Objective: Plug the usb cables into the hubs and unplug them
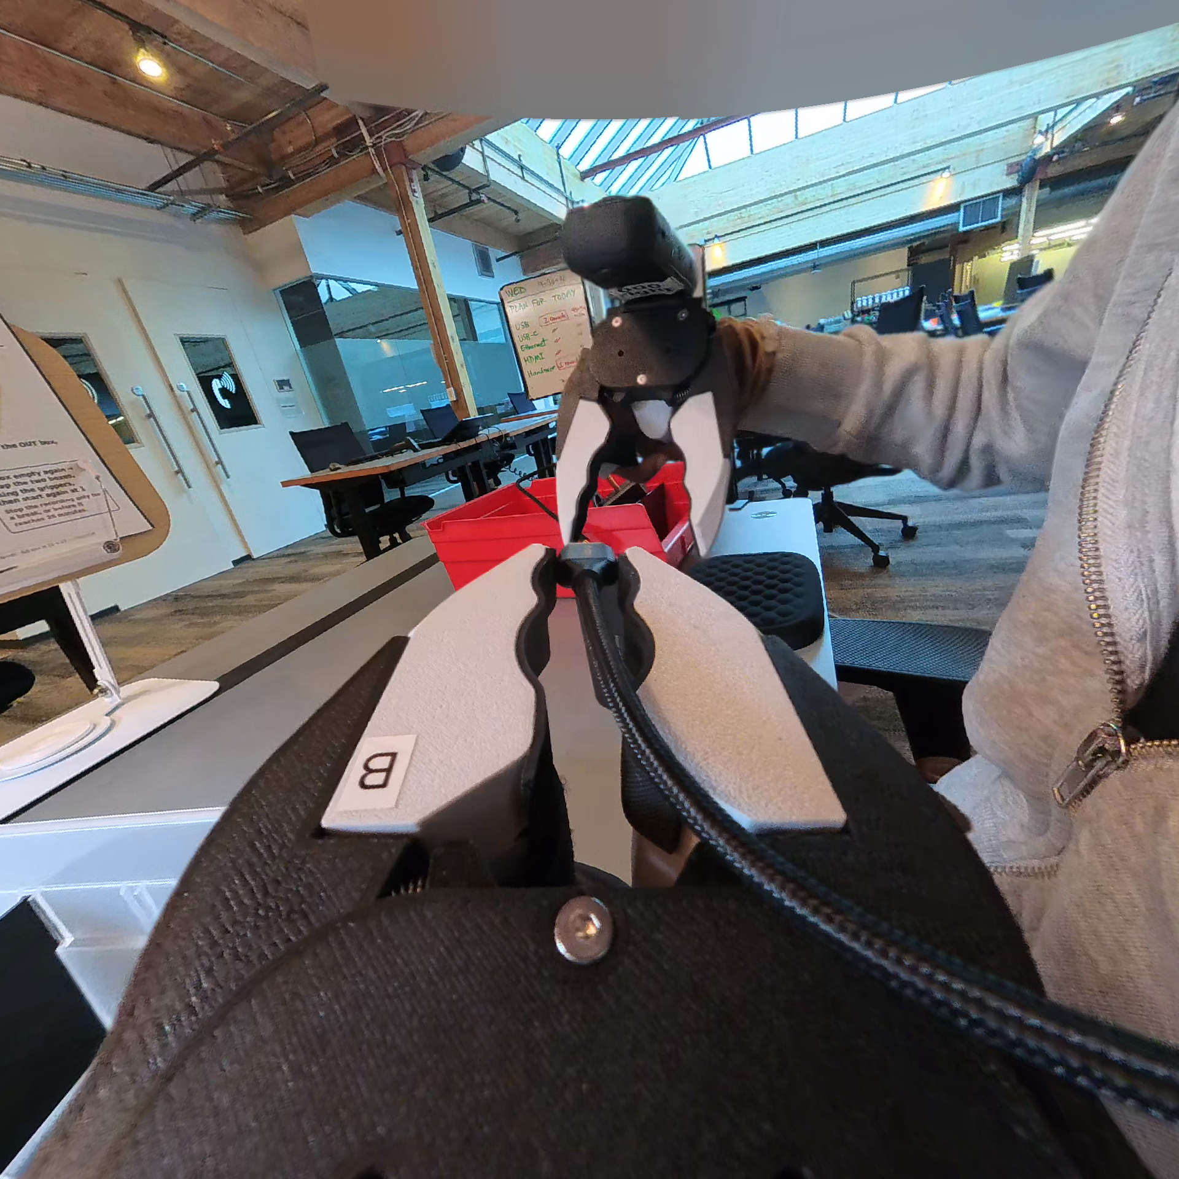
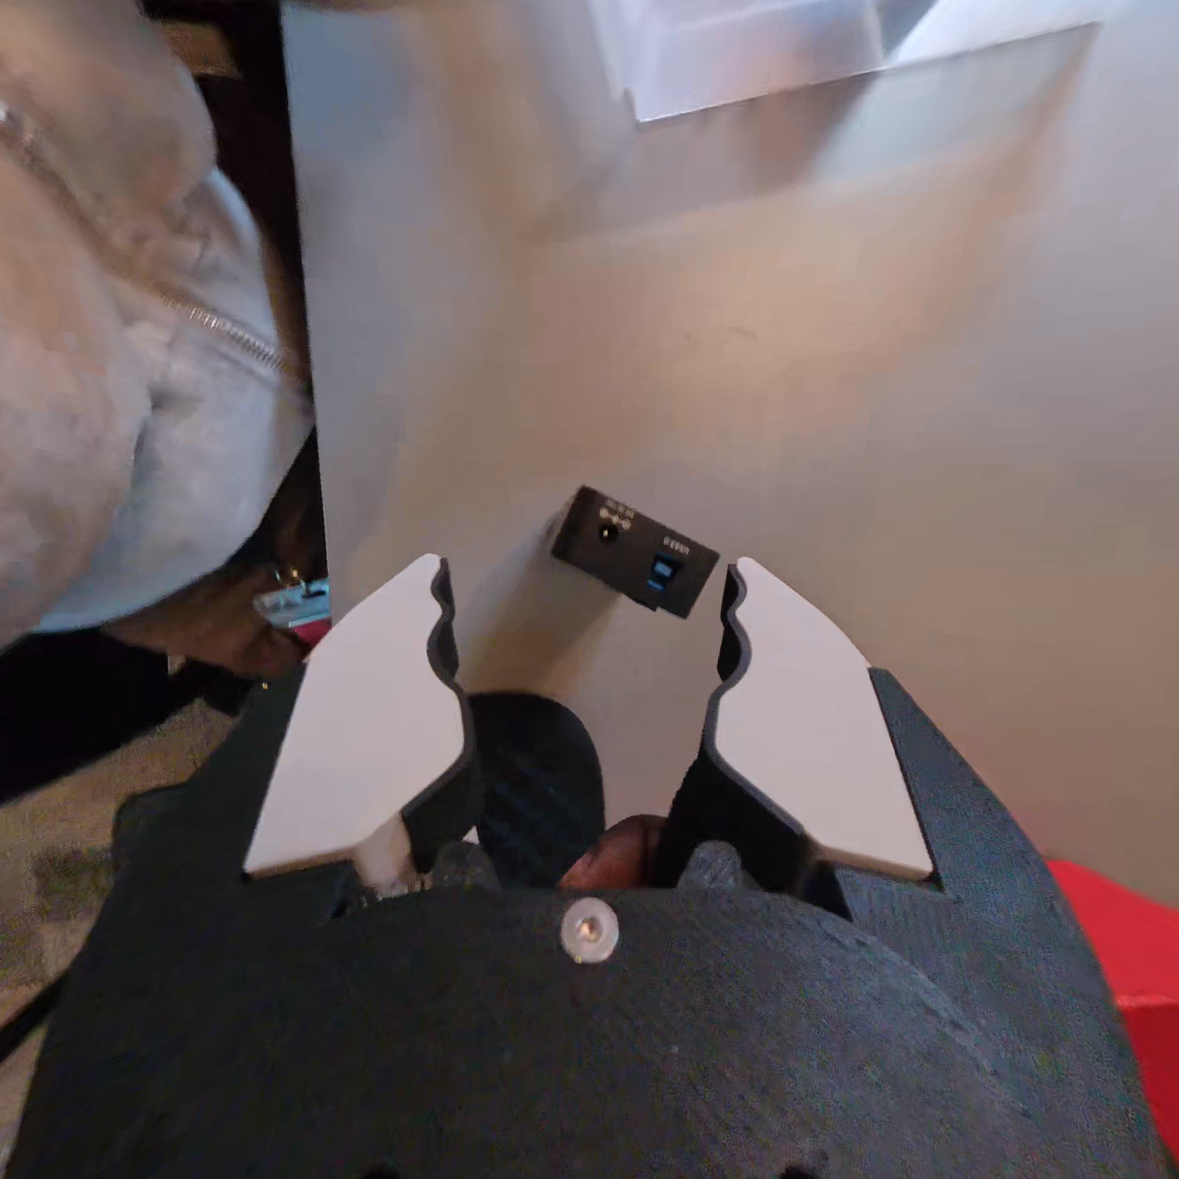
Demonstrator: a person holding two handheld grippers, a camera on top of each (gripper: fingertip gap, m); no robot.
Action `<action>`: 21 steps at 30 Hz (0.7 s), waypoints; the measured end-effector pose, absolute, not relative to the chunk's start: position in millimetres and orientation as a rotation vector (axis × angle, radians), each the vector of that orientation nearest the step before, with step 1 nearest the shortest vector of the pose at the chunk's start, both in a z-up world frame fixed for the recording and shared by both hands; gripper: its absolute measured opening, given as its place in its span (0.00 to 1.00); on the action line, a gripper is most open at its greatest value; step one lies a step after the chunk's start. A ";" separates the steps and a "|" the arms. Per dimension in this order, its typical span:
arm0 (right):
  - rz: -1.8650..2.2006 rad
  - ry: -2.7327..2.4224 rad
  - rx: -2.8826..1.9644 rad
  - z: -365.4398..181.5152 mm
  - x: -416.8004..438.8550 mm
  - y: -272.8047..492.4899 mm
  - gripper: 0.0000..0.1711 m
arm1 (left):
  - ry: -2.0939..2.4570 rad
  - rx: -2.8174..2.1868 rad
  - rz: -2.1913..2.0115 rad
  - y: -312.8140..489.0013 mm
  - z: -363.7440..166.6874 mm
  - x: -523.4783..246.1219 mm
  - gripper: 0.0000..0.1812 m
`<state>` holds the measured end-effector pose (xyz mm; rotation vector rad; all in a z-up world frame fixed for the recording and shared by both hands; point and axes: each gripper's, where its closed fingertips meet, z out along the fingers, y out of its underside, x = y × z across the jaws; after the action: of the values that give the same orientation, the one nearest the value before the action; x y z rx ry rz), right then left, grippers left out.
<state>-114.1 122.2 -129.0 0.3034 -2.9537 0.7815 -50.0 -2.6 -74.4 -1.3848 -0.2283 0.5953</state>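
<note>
My left gripper (image 1: 585, 560) is shut on the plug of a black braided USB cable (image 1: 689, 765); the cable runs back between the fingers and off to the lower right. My right gripper (image 2: 587, 574) is open and empty, pointing down at the white table (image 2: 829, 383). A small black USB hub (image 2: 635, 552) lies on the table just beyond and between its fingertips, its end face with a blue port towards me. The right gripper also shows in the left wrist view (image 1: 638, 536), hanging open just ahead of the held plug. The hub is hidden in that view.
A red bin (image 1: 510, 536) stands behind the grippers, and its corner shows in the right wrist view (image 2: 1135, 957). A black mesh pad (image 1: 759, 593) lies on the table. The person's grey zipped hoodie (image 1: 1052, 574) is close on the right. A sign stand (image 1: 76, 510) is at the left. My right fingertips sit around 15 cm from my left ones.
</note>
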 end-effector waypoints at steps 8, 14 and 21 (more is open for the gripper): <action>0.611 -2.914 0.760 -146.0 -132.4 118.3 0.33 | -0.195 -1.427 0.575 11.7 -77.4 -47.6 0.10; 0.365 -3.012 0.537 -153.3 -136.9 117.8 0.17 | -0.189 -1.431 0.587 10.5 -76.7 -47.1 0.10; 0.243 -3.057 -0.122 -153.4 -123.3 118.2 0.16 | -0.189 -1.416 0.570 10.4 -79.5 -45.9 0.10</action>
<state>-123.3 118.2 -153.4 -0.1222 -3.0573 0.2430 -45.9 10.4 -79.5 -1.4165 -0.1891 0.5697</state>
